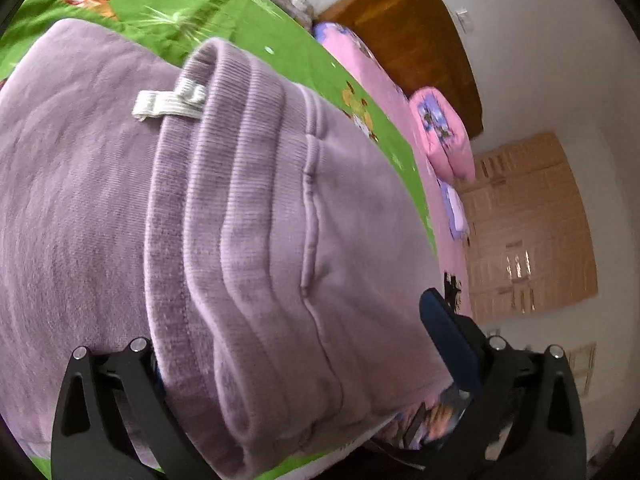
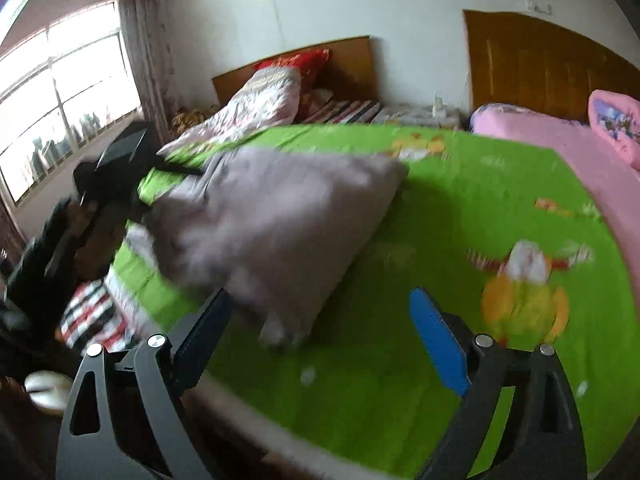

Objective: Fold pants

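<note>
Left wrist view: lilac pants (image 1: 224, 216) filling most of the frame, ribbed waistband (image 1: 236, 152) folded over, pale drawstring end (image 1: 168, 106) lying on the cloth. Left tool (image 1: 288, 364) spread wide around the bundle, right-hand blue pad (image 1: 448, 340) beside the fabric edge, other pad hidden under cloth; grip on the pants impossible to tell. Right wrist view, blurred: right tool (image 2: 320, 344) wide apart, nothing between its 2 pads, hovering above green sheet (image 2: 460, 200). Pants (image 2: 276, 224) heaped on the bed, left of centre, ahead of the tool. Pink quilt (image 2: 560, 148) at right.
</note>
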The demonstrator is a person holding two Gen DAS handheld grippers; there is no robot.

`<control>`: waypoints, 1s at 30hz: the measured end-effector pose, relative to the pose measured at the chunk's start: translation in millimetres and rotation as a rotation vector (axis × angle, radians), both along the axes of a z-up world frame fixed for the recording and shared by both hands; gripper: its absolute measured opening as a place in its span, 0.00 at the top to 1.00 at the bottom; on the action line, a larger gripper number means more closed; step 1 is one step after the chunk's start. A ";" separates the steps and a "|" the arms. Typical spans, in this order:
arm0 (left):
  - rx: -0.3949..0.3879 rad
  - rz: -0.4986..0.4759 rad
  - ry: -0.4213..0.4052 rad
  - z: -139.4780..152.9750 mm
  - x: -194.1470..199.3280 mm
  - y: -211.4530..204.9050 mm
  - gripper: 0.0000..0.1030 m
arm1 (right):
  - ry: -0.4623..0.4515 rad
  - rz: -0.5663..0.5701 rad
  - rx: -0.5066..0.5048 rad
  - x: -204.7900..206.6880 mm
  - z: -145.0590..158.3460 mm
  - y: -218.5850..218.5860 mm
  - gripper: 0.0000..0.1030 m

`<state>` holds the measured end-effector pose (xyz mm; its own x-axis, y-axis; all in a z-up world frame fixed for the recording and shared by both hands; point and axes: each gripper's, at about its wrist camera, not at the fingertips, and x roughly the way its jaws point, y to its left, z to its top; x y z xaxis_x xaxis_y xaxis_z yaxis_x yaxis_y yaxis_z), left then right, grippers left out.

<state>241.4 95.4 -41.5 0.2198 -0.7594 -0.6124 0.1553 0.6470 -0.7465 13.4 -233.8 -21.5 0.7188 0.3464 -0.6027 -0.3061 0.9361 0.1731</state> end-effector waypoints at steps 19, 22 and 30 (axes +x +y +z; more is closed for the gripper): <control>0.115 -0.045 -0.257 99.2 -21.0 -34.5 0.79 | 0.086 -0.174 -0.248 56.2 -44.1 57.5 0.14; 0.068 -0.097 -0.372 148.2 -23.8 -37.9 0.80 | 0.067 -0.220 -0.294 56.4 -40.0 63.4 0.14; 0.155 0.348 -0.233 63.0 -24.6 120.4 1.00 | 0.077 -0.211 -0.299 60.6 -44.9 75.3 0.14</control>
<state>216.8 215.8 21.5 0.5915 -0.5192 -0.6169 0.0612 0.7918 -0.6077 74.1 -158.5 -66.4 0.7041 -0.0044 -0.7101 -0.0974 0.9899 -0.1026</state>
